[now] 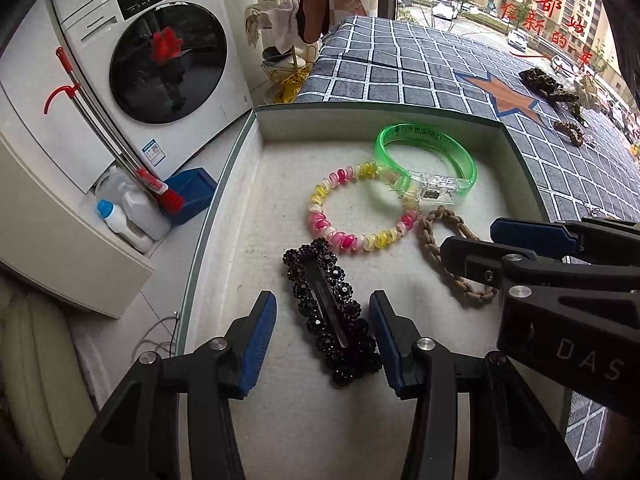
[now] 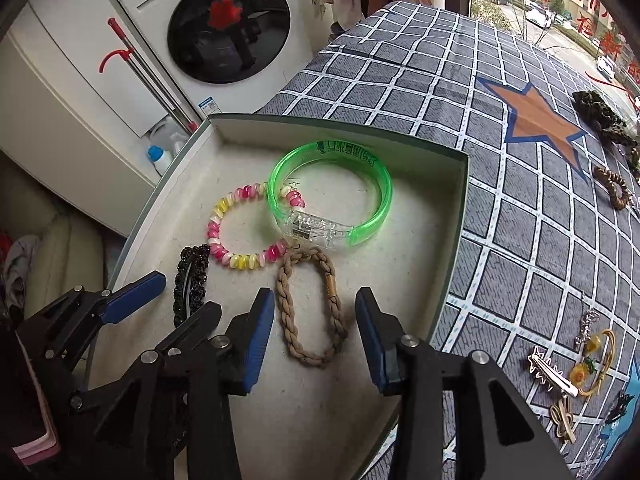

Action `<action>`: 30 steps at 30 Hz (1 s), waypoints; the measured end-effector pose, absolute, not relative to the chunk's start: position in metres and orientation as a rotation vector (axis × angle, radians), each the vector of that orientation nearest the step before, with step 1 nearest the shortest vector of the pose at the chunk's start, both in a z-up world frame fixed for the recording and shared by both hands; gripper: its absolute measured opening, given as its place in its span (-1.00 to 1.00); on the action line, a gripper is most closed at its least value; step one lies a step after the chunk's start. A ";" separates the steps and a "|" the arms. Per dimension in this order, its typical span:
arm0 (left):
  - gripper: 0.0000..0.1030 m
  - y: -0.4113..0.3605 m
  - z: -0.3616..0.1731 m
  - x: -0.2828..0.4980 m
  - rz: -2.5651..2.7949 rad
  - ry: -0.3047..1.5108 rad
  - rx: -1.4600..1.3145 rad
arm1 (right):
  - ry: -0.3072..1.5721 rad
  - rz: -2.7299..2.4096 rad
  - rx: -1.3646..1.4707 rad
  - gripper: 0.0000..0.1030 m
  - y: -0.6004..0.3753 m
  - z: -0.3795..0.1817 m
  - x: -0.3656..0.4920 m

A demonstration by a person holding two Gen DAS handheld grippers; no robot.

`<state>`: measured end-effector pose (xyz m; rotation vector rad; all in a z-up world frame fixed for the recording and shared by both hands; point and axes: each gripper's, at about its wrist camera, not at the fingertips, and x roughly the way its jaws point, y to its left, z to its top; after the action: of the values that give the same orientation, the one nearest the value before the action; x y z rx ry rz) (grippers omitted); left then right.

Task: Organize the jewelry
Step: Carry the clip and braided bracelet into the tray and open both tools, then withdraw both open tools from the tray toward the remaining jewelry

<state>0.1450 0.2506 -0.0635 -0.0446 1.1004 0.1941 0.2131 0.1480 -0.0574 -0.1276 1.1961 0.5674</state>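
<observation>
An open box [image 1: 240,152] [image 2: 456,216] with a pale lining holds a green bangle [image 1: 424,156] [image 2: 332,196], a pink-and-yellow coil bracelet [image 1: 360,208] [image 2: 248,236], a tan braided band [image 1: 452,264] [image 2: 312,312] and a black beaded hair clip [image 1: 332,312] [image 2: 190,280]. My left gripper [image 1: 322,326] [image 2: 176,300] is open, its jaws on either side of the black clip. My right gripper [image 2: 316,320] [image 1: 468,240] is open, its jaws on either side of the braided band. Both items lie on the lining.
The box sits on a grey checked cloth [image 2: 520,160] with an orange star. More jewelry lies on the cloth at right: scrunchies [image 2: 600,116], a brown coil [image 2: 612,184], clips and ties [image 2: 576,376]. A washing machine [image 1: 160,52] and bottles stand left.
</observation>
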 end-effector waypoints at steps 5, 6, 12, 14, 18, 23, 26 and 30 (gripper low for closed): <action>0.08 0.249 -0.059 0.140 0.199 1.095 -0.041 | 1.167 0.562 -0.096 0.11 0.140 -0.041 0.210; 0.08 0.248 -0.058 0.139 0.201 1.093 -0.040 | 1.159 0.562 -0.088 0.15 0.138 -0.037 0.210; 0.08 0.245 -0.052 0.134 0.199 1.083 -0.044 | 1.107 0.550 -0.057 0.46 0.123 -0.014 0.203; 0.78 0.243 -0.050 0.133 0.202 1.076 -0.042 | 1.100 0.546 -0.049 0.55 0.117 -0.010 0.200; 1.00 0.238 -0.040 0.127 0.212 1.028 -0.031 | 1.085 0.541 -0.033 0.55 0.105 -0.001 0.193; 1.00 0.234 -0.034 0.122 0.213 1.022 -0.034 | 1.081 0.527 -0.009 0.55 0.087 0.004 0.188; 1.00 0.231 -0.031 0.117 0.212 1.011 -0.039 | 1.081 0.517 0.002 0.59 0.073 0.006 0.183; 1.00 0.227 -0.031 0.112 0.216 1.017 -0.046 | 1.086 0.502 0.013 0.59 0.055 0.004 0.177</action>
<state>0.1124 0.2266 -0.0306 -0.0463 1.0171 0.2159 0.1772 0.0546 0.0037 0.0130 1.0863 0.5015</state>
